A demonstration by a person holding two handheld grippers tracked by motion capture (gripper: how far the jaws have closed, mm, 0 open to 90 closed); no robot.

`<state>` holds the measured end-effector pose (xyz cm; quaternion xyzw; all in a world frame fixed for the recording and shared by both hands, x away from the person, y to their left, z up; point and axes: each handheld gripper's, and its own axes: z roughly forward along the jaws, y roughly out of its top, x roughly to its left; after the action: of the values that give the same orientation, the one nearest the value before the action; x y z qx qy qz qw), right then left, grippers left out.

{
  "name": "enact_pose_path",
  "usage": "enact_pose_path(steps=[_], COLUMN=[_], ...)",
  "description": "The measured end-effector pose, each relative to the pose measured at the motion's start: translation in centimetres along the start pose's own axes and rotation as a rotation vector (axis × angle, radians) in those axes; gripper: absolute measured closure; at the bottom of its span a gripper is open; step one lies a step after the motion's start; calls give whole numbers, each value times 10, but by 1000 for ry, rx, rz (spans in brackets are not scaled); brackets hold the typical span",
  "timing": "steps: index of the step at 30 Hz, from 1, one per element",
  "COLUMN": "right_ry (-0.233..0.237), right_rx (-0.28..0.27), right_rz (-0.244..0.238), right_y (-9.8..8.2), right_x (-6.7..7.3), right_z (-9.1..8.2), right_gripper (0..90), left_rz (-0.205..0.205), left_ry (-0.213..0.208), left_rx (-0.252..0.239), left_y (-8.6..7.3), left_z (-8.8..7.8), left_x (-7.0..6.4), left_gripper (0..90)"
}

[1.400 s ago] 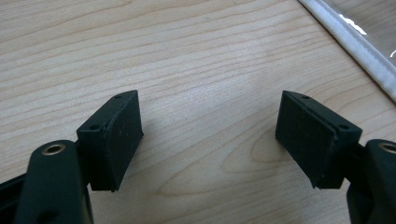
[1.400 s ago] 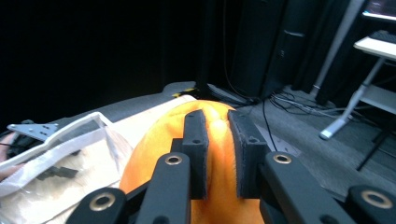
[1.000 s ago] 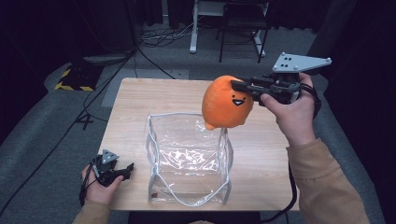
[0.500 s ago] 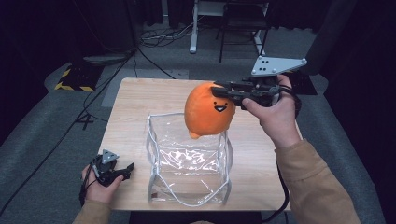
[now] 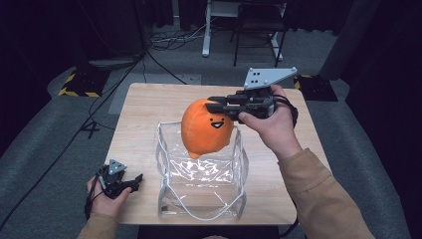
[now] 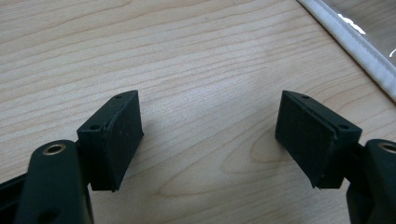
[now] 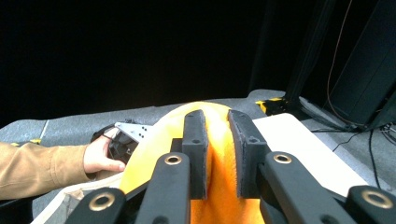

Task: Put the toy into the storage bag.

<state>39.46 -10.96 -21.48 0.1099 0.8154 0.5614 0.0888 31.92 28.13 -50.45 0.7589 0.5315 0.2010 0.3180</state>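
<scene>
An orange plush toy [image 5: 206,127] with a small smiling face hangs in the air over the far rim of a clear plastic bag [image 5: 201,174] that stands open on the wooden table [image 5: 144,117]. My right gripper [image 5: 215,105] is shut on the toy's top; in the right gripper view its jaws pinch a fold of the orange plush [image 7: 219,158]. My left gripper [image 5: 133,181] rests near the table's front left corner, apart from the bag. Its pads [image 6: 116,135] stand wide apart over bare wood with nothing between them.
The bag's white piped edge [image 6: 359,46] lies just to the right of my left gripper. A chair and a white desk frame [image 5: 244,25] stand on the floor beyond the table, with cables [image 5: 164,40] trailing across the grey carpet.
My right gripper has carried the orange toy leftwards and towards me, from beside the bag's far right corner to above its far rim. The left gripper has stayed put.
</scene>
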Motion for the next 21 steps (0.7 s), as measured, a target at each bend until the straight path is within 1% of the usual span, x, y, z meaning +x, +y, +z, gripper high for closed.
enact_pose_path(steps=[2, 3, 5, 7, 9, 12, 15, 16, 17, 18, 21], right_ry=[2, 7, 7, 14, 17, 26, 32, 36, 36, 41, 40], right_rx=[4, 15, 19, 30, 32, 45, 54, 60, 60, 68, 78], right_rz=[0, -4, -4, -2, -1, 2, 4, 6, 6, 7, 3], right_y=[0, -2, -2, -5, -5, -8, -10, -12, -12, -14, -17], right_x=[0, 1, 2, 2, 3, 3, 4, 5, 5, 6, 7], right_z=[2, 8, 10, 18, 20, 30, 36, 41, 41, 47, 52], right_gripper=[782, 782, 782, 782, 782, 782, 782, 781, 781, 782, 781], left_rz=[0, 0, 0, 0, 0, 0, 0, 1, 1, 1, -1], left_ry=[-1, -1, -1, -1, -1, -1, -1, -1, -1, -1, -3], left_rx=[0, 0, 0, 0, 0, 0, 0, 0, 0, 0, 0], left_y=[0, 0, 0, 0, 0, 0, 0, 0, 0, 0, 0], left_z=[0, 0, 0, 0, 0, 0, 0, 0, 0, 0, 0], left_x=[0, 0, 0, 0, 0, 0, 0, 0, 0, 0, 0], left_gripper=[236, 237, 237, 237, 237, 237, 236, 237, 236, 236, 236])
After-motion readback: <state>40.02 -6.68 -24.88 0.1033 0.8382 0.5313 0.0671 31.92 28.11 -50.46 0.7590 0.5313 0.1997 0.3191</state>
